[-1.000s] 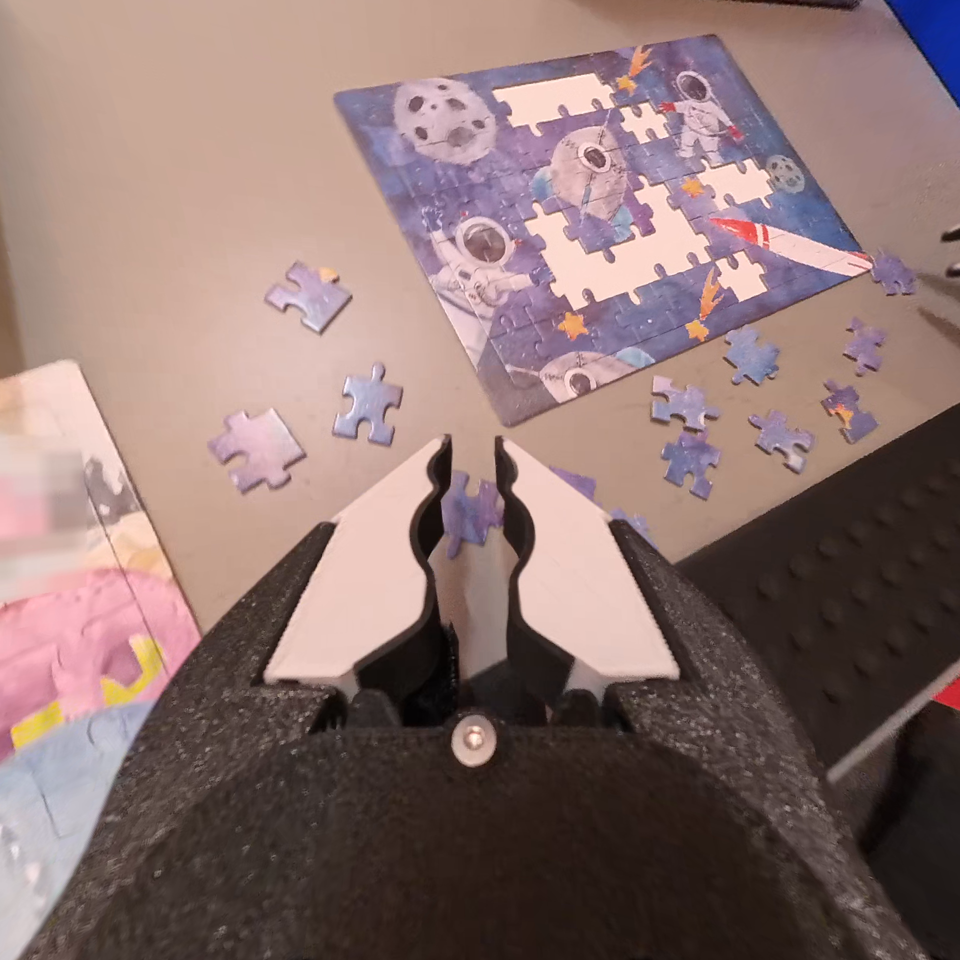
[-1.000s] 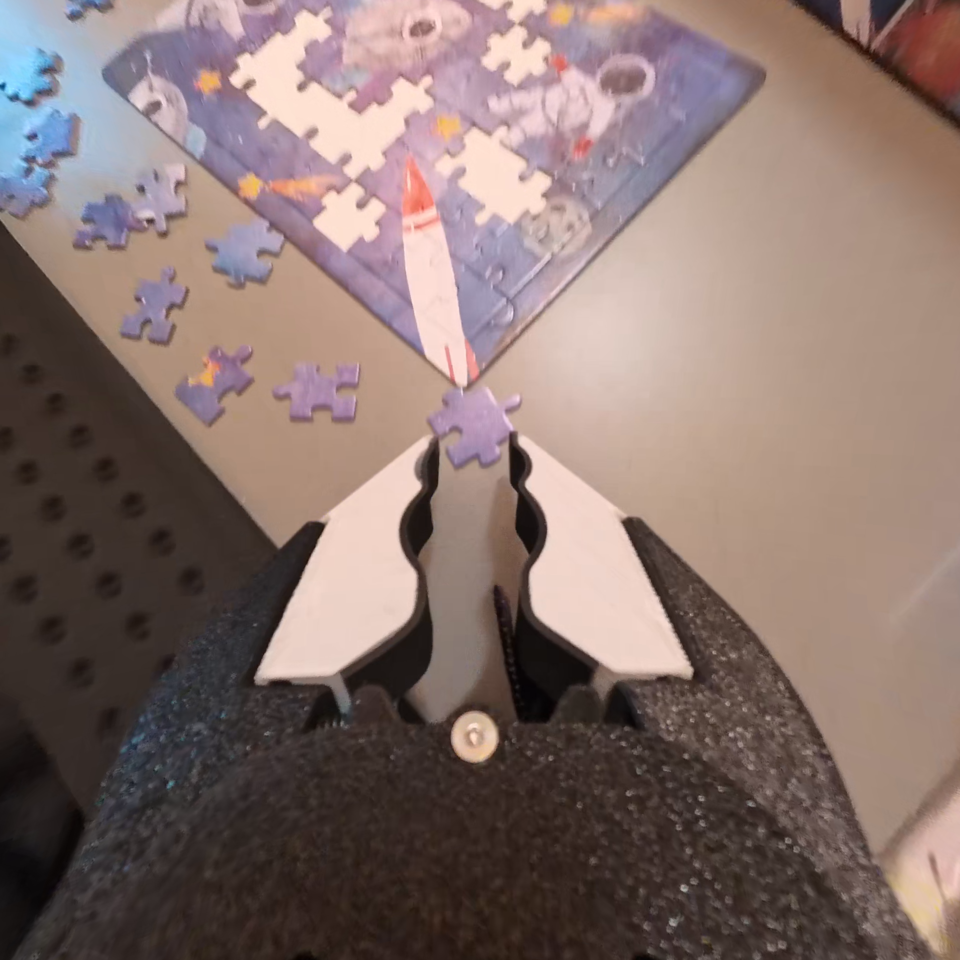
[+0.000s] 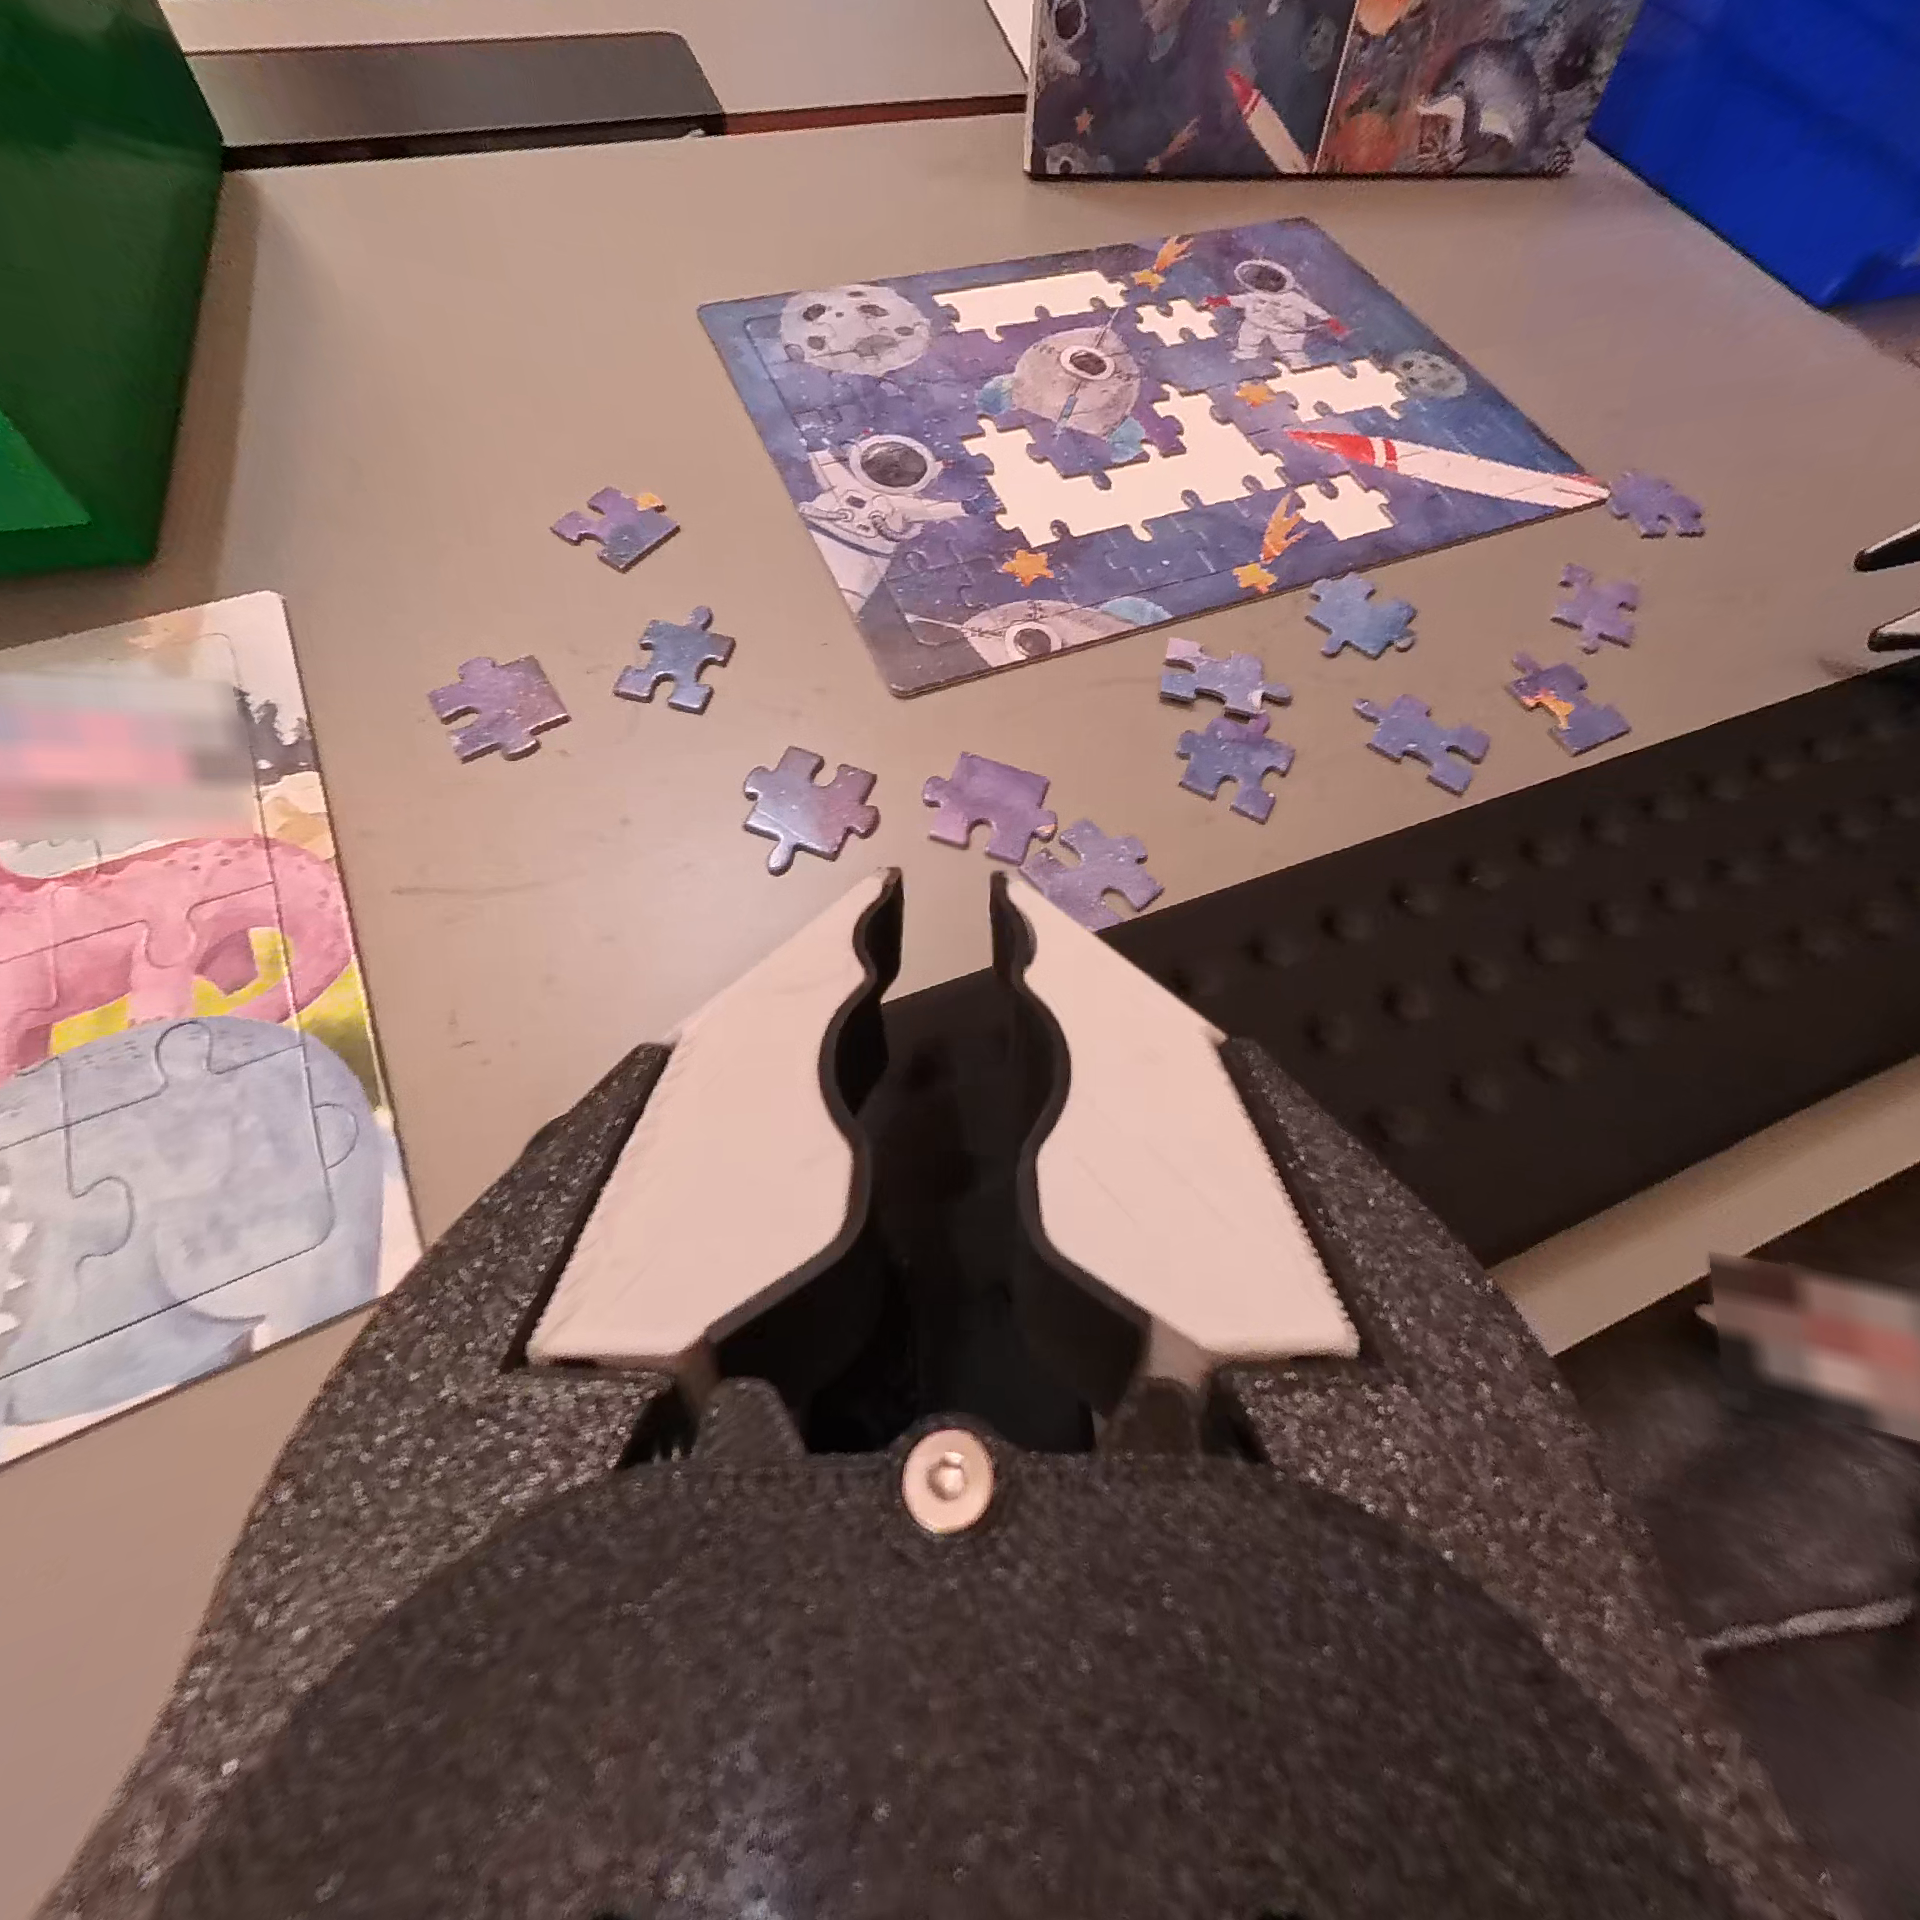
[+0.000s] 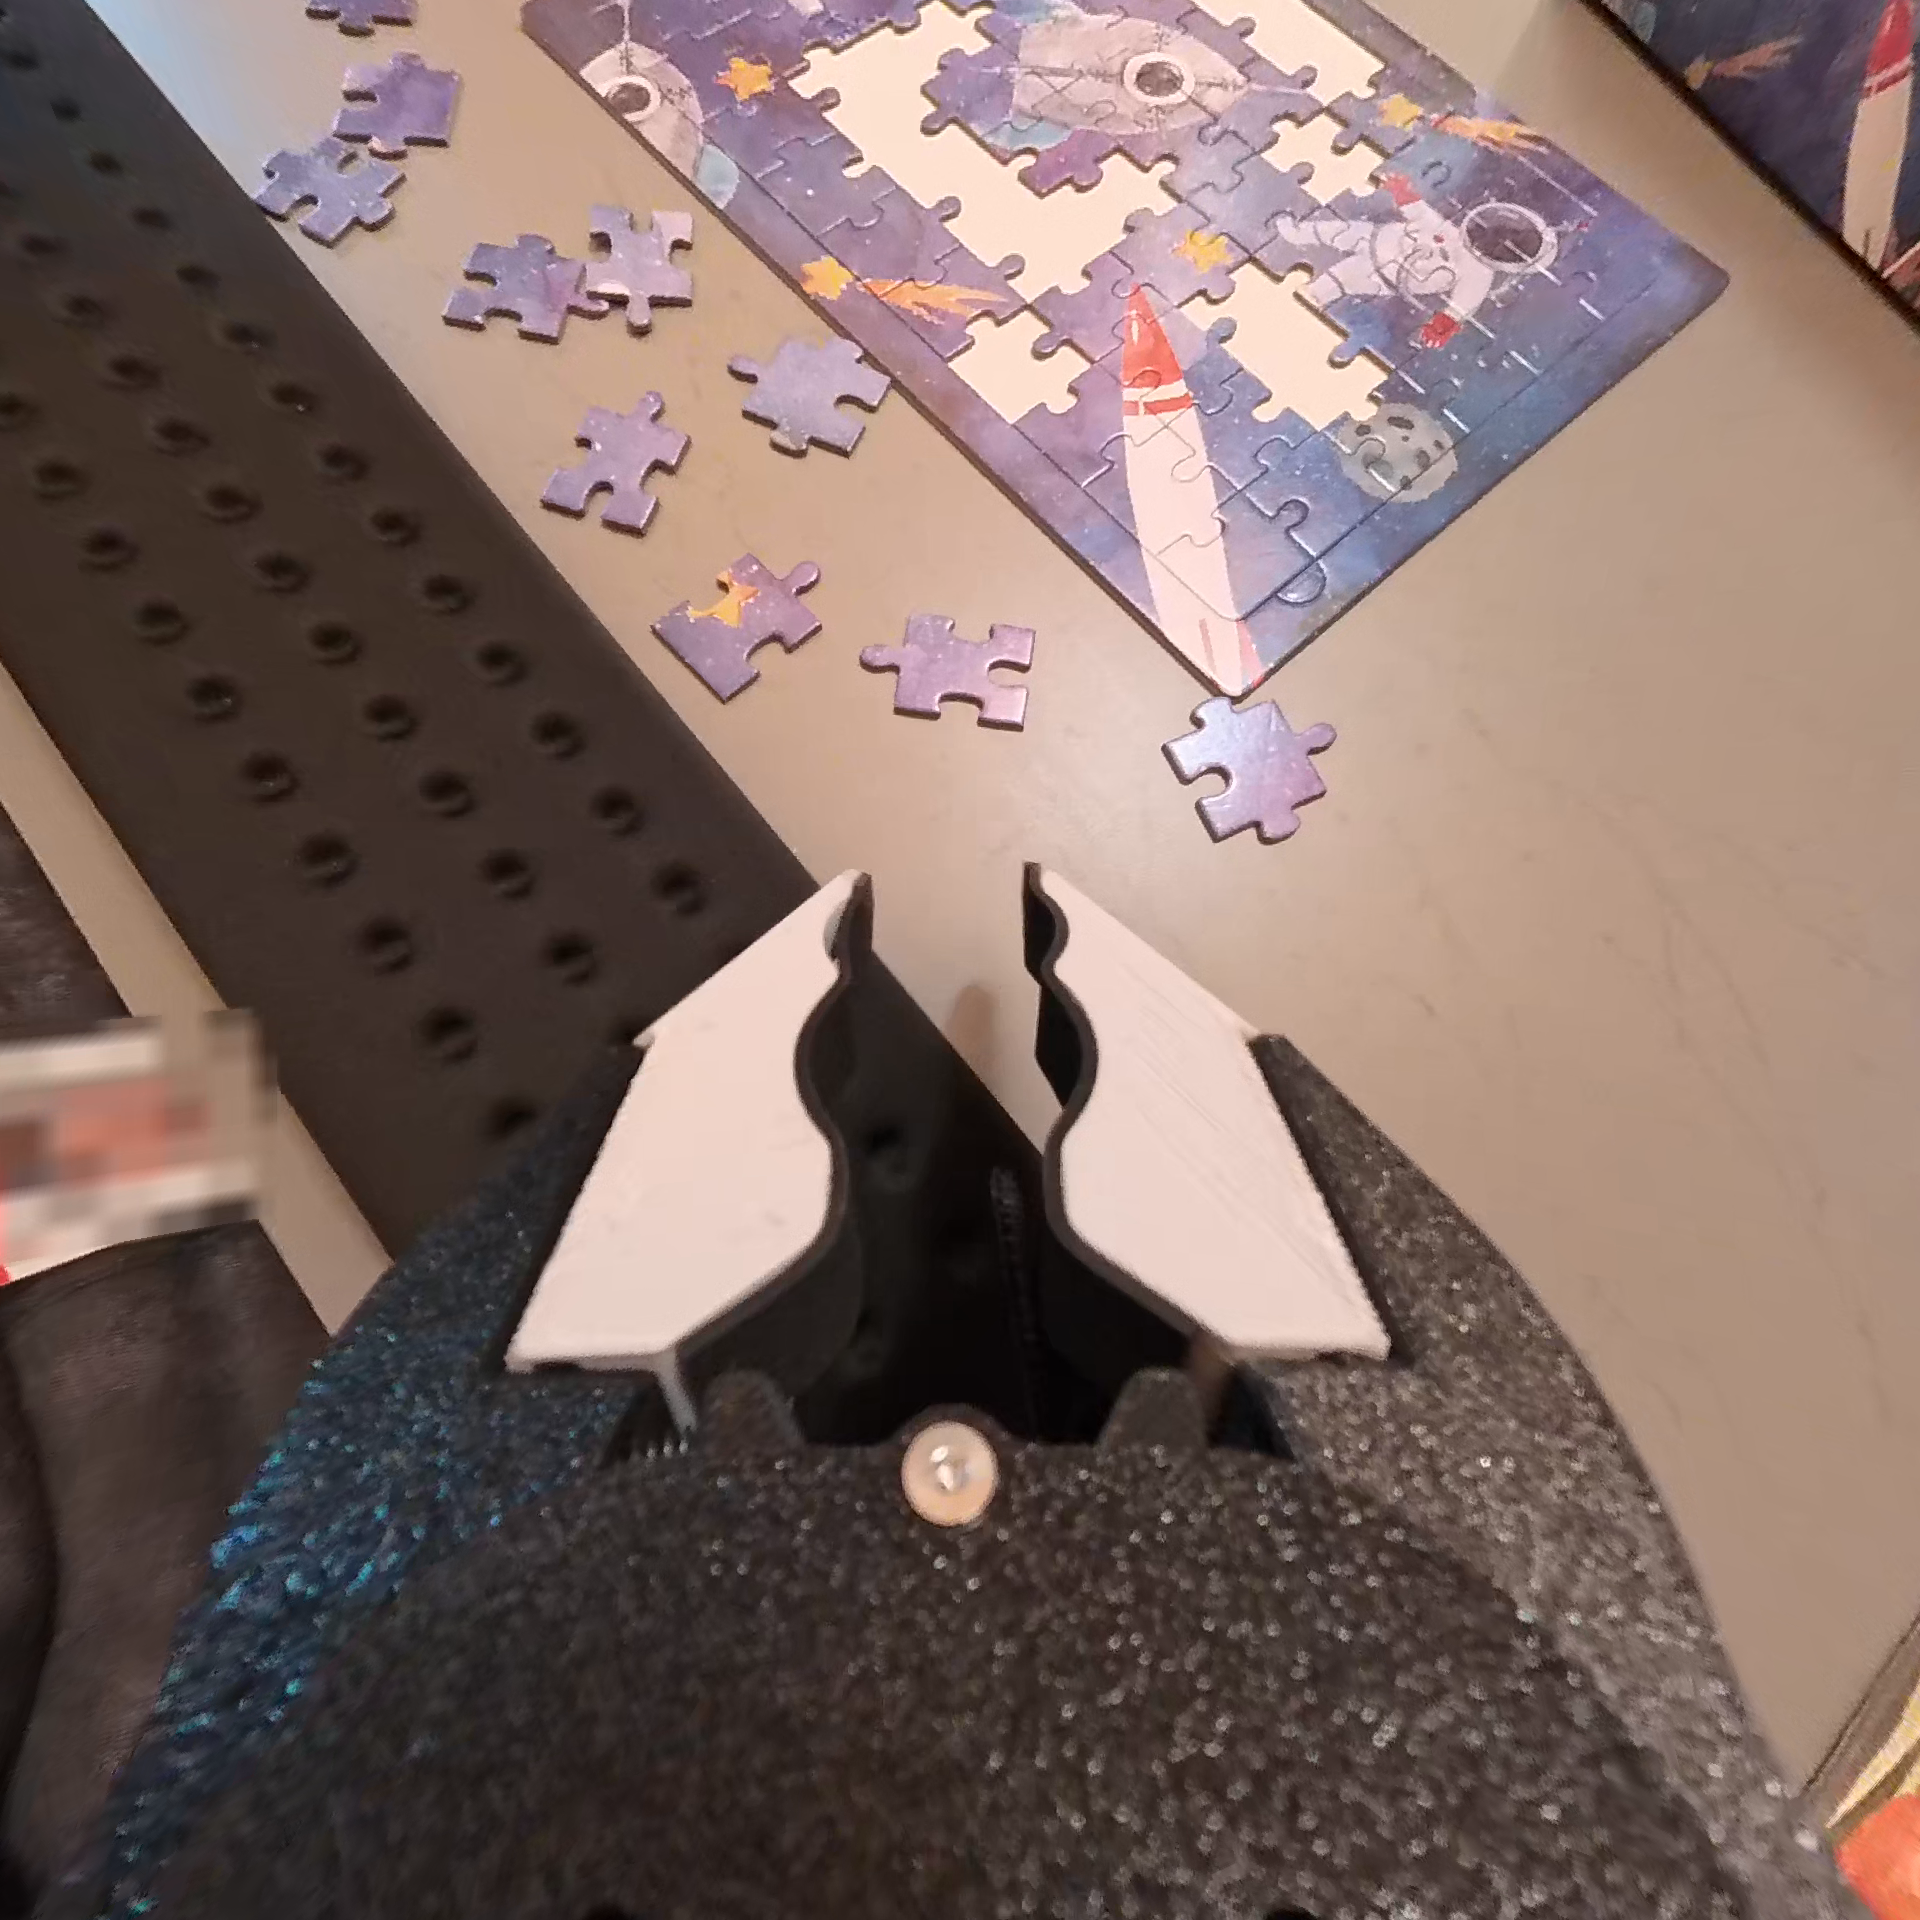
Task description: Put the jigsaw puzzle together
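The space jigsaw board (image 3: 1507, 436) lies flat on the grey table with several white gaps in its middle. Loose purple pieces lie in front of it and to its left, the nearest ones (image 3: 810, 805) (image 3: 992, 805) just beyond my left gripper (image 3: 945, 894), which is slightly open, empty and raised above the table. In the right wrist view the board (image 4: 1309, 540) lies ahead, with one purple piece (image 4: 1252, 769) by its near corner. My right gripper (image 4: 945, 894) is open and empty, short of that piece. Its fingertips (image 3: 1891, 556) show at the left view's right edge.
A black perforated mat (image 3: 1558, 987) runs along the table's near edge. A second puzzle with pink and grey animals (image 3: 156, 987) lies at the left. A green box (image 3: 94, 312) stands at the far left, the puzzle box (image 3: 1320, 83) and a blue bag (image 3: 1766, 135) behind the board. The grippers' ends are close to 30 centimetres from one another.
Both grippers have pulled back and risen from the table. The right gripper's jaws have widened, and the purple piece that was at its tips now lies ahead of them.
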A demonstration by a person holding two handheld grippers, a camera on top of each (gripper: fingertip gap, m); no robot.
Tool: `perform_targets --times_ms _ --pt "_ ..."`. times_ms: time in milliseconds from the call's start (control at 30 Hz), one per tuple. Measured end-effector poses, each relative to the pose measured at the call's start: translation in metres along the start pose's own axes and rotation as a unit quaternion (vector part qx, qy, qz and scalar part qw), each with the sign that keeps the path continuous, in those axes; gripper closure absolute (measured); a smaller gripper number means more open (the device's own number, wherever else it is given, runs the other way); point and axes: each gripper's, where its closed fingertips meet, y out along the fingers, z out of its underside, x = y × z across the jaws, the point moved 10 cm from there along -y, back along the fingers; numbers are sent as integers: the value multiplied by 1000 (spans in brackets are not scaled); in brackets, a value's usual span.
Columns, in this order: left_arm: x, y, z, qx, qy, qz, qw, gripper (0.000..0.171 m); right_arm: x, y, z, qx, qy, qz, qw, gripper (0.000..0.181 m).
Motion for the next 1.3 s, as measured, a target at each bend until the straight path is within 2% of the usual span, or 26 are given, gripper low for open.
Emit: perform_targets --times_ms 100,200,300,400,533,600,800,1033,1300 --pt "8 -2 1 5 9 -11 1000 155 0 -9 -16 18 26 -5 999 152" --pt "17 0 -3 6 -4 -12 1000 155 -5 -19 -43 -9 19 -7 1000 153" --pt "20 5 -9 -1 -22 1 1000 155 -17 -4 -57 -26 15 -10 1000 152" --pt "17 8 -11 0 -22 14 1000 155 -27 25 -55 -47 46 -34 997 153" --pt "12 11 -8 39 -8 28 999 155 -38 44 -56 -86 63 1 994 153" --pt "11 13 -7 54 -3 28 998 155 -44 46 -54 -93 67 30 993 155" --pt "14 27 -15 90 4 43 995 155 -57 42 -46 -123 116 22 985 156" --pt "9 50 -19 158 43 69 984 149 -54 46 -46 -111 102 17 988 156" --pt "3 72 -25 184 74 83 977 145 -55 45 -46 -119 110 0 987 157"
